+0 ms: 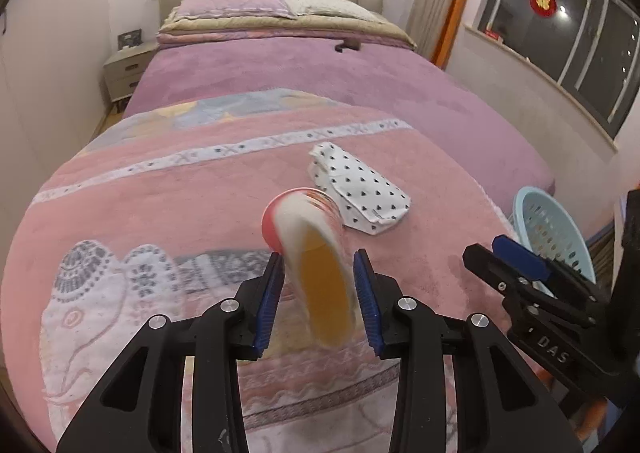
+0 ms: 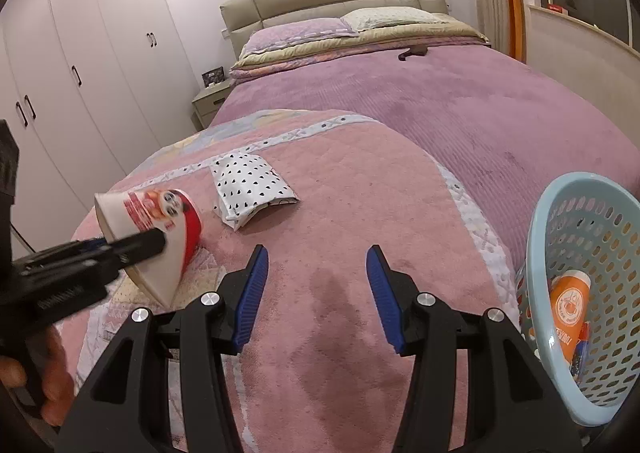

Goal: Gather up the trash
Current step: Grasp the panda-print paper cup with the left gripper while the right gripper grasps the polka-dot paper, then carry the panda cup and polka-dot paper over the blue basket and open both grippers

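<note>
A red and white paper cup (image 1: 316, 265) sits between the blue pads of my left gripper (image 1: 320, 293), squashed oval, mouth toward the camera. In the right wrist view the same cup (image 2: 160, 229) is held above the pink blanket by the left gripper (image 2: 132, 249). A white packet with black hearts (image 1: 358, 189) lies on the blanket beyond it; it also shows in the right wrist view (image 2: 250, 185). My right gripper (image 2: 316, 285) is open and empty over the blanket. A light blue basket (image 2: 552, 237) at the right holds an orange cup (image 2: 570, 309).
The bed (image 2: 460, 113) runs back to a padded headboard with pillows. A small dark object (image 2: 412, 51) lies on the purple cover. White wardrobes (image 2: 80, 53) stand at the left. A nightstand (image 1: 124, 69) is beside the bed. A window ledge (image 1: 520, 65) runs along the right.
</note>
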Demonstrator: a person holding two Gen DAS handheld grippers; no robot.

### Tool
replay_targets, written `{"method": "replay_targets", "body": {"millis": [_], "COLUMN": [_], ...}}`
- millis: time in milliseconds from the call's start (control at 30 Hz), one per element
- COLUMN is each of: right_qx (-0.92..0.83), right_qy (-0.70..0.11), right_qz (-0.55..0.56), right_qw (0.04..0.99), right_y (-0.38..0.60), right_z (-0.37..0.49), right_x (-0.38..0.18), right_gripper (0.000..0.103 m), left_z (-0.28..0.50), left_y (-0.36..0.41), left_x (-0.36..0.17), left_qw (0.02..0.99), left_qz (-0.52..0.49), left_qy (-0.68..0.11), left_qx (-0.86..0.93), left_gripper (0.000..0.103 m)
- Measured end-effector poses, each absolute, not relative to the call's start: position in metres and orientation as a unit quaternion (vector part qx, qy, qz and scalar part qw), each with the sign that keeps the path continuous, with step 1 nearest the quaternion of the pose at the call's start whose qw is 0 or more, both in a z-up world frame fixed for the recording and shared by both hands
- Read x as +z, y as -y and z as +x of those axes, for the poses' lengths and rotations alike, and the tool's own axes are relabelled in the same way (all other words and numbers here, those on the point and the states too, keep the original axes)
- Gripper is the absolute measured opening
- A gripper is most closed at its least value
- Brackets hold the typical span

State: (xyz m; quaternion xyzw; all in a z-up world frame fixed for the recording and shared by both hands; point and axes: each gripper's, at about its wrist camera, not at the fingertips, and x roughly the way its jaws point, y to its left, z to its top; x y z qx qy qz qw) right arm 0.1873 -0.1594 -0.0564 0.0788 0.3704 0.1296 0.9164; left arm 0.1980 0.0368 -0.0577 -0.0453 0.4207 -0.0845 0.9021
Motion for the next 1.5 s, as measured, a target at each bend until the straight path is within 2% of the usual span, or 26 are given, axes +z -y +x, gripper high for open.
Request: {"method": "replay_targets", "body": {"millis": [300, 500, 633, 933, 1167, 1233, 1333, 1400, 1500], "right_qx": [0.147, 0.178, 0.205, 0.218, 0.194, 0.186, 0.198, 0.198, 0.203], "right_qy": [-0.389, -0.408, -0.410, -0.394, -0.416, -0.422, -0.418, -0.414, -0.411], "right_qz": [0.090, 0.047, 0.022, -0.021, -0.035, -0.044, -0.043, -0.042, -0.024], "right_qw": [0.905, 0.894, 0.889, 0.893, 0.888, 0.886, 0.886, 0.888, 0.888], "right_y": [0.161, 0.137, 0.113, 0.082, 0.075, 0.072, 0.072, 0.074, 0.081], "right_z": [0.194, 0.206, 0.225, 0.263, 0.274, 0.276, 0.272, 0.268, 0.259], "right_x": [-0.060, -0.052, -0.039, -0.049, -0.062, -0.065, -0.064, -0.062, -0.059], "right_gripper": [0.048, 0.048, 0.057, 0.057, 0.057, 0.039, 0.020, 0.015, 0.014], "left_z": [0.193, 0.176, 0.177, 0.173, 0.170, 0.169, 0.167, 0.169, 0.169], "left_y": [-0.042, -0.065, -0.088, -0.094, -0.091, -0.092, -0.094, -0.095, -0.096], "left_x": [-0.073, -0.068, -0.076, -0.080, -0.080, -0.080, -0.079, -0.079, -0.079], "left_qw": [0.900, 0.913, 0.913, 0.924, 0.926, 0.925, 0.925, 0.925, 0.925], "left_qz": [-0.062, -0.068, -0.070, -0.092, -0.090, -0.094, -0.098, -0.097, -0.099], "left_qy": [-0.422, -0.397, -0.403, -0.371, -0.366, -0.366, -0.365, -0.366, -0.365], "left_qx": [-0.088, -0.057, -0.016, -0.031, -0.032, -0.033, -0.034, -0.034, -0.040], "left_gripper": [0.031, 0.031, 0.031, 0.031, 0.031, 0.031, 0.031, 0.031, 0.031]}}
